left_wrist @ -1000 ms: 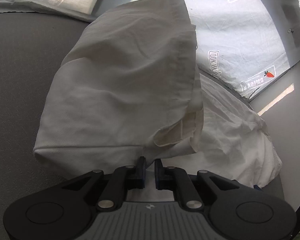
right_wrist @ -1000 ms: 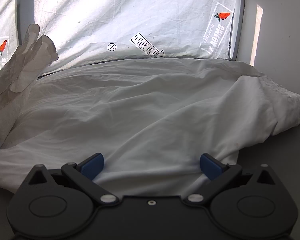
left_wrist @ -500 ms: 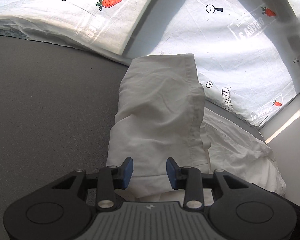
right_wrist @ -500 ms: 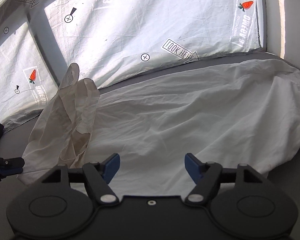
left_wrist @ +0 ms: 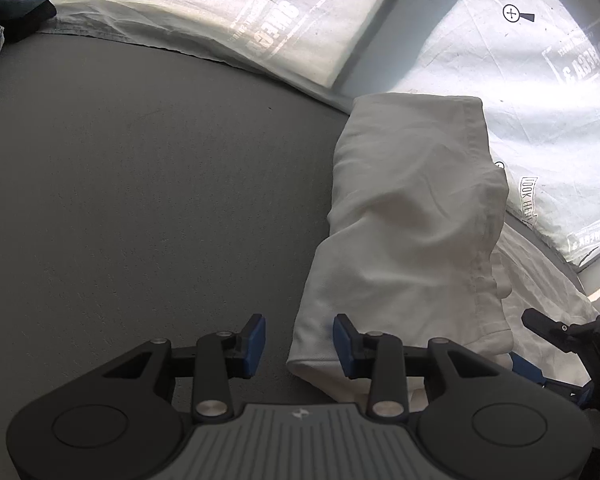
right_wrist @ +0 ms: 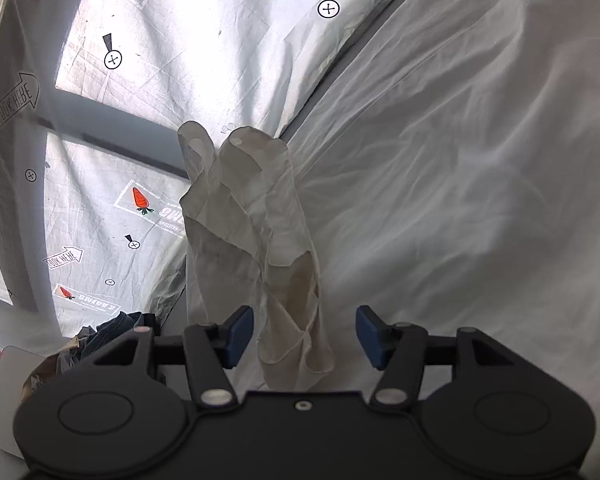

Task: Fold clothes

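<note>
A white garment lies on the grey table [left_wrist: 140, 200]. Its folded-over flap [left_wrist: 412, 220] runs from the far edge down to my left gripper [left_wrist: 300, 340]. That gripper is open, and the flap's near corner sits just inside its right finger [left_wrist: 344, 340]. In the right wrist view the same flap [right_wrist: 252, 220] stands as a crumpled ridge ahead of my right gripper [right_wrist: 304, 334], which is open with nothing pinched. The garment's broad body [right_wrist: 460, 200] spreads to the right.
White printed sheets with carrot marks [left_wrist: 300, 20] border the table's far side. A pile of dark clothes [left_wrist: 4, 8] sits at the far left, also seen low left in the right wrist view [right_wrist: 112, 328]. Bare grey table lies left of the garment.
My left gripper has opened, let go of the flap and drawn back, and the flap now lies flat. My right gripper has stayed open and swung to the left.
</note>
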{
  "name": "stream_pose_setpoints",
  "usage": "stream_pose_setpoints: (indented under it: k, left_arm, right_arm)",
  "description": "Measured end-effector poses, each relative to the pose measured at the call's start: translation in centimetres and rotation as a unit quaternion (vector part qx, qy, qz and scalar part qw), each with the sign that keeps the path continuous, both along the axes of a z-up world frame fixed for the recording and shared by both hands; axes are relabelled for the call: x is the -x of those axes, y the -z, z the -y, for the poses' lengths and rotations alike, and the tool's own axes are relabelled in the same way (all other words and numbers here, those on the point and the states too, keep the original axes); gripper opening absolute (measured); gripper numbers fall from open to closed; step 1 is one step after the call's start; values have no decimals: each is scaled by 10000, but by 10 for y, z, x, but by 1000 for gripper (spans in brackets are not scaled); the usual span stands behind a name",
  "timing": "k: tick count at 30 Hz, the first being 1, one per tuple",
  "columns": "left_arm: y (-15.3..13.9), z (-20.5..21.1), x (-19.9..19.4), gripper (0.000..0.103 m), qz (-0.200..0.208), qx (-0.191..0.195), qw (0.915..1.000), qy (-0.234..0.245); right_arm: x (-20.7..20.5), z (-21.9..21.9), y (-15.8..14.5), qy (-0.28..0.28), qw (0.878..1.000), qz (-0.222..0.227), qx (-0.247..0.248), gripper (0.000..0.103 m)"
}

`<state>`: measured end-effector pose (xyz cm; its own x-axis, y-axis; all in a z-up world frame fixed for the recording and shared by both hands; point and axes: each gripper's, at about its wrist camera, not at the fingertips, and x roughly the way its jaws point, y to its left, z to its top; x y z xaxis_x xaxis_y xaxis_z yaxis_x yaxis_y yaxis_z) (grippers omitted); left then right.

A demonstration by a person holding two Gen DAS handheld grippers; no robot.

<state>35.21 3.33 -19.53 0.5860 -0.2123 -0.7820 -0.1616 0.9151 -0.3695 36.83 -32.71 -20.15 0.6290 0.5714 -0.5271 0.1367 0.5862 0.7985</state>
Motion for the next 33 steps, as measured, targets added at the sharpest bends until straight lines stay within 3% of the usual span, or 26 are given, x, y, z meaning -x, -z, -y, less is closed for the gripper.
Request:
stream_pose_setpoints:
  k: [10, 14, 17, 26, 30, 33]
  left_arm:
    - [5, 1, -1, 49, -133, -73, 9999, 11]
    - [1, 8, -1, 51, -161, -293, 9994, 38]
    - [-5, 13, -2, 57, -236, -500, 9985, -52]
    - [-45, 45, 14, 57, 155, -706, 9974, 39]
    - [-59, 66, 23, 57, 320, -864, 9957, 101]
    - [-59, 83, 26, 57, 313, -918, 9952, 144]
  right_arm:
    - [-47, -43, -1, -736, 9947, 257, 671, 59]
    - [-54, -56, 0, -876, 9917, 277, 899, 25]
    - [-48, -51, -6, -852, 9925, 404, 783, 17]
    - [-18, -27, -71, -881, 9722, 1501, 1568, 12]
    - [7, -2, -104, -852, 9509, 2046, 2163, 12]
    - [26, 31, -108, -675, 9506, 2040, 2239, 12]
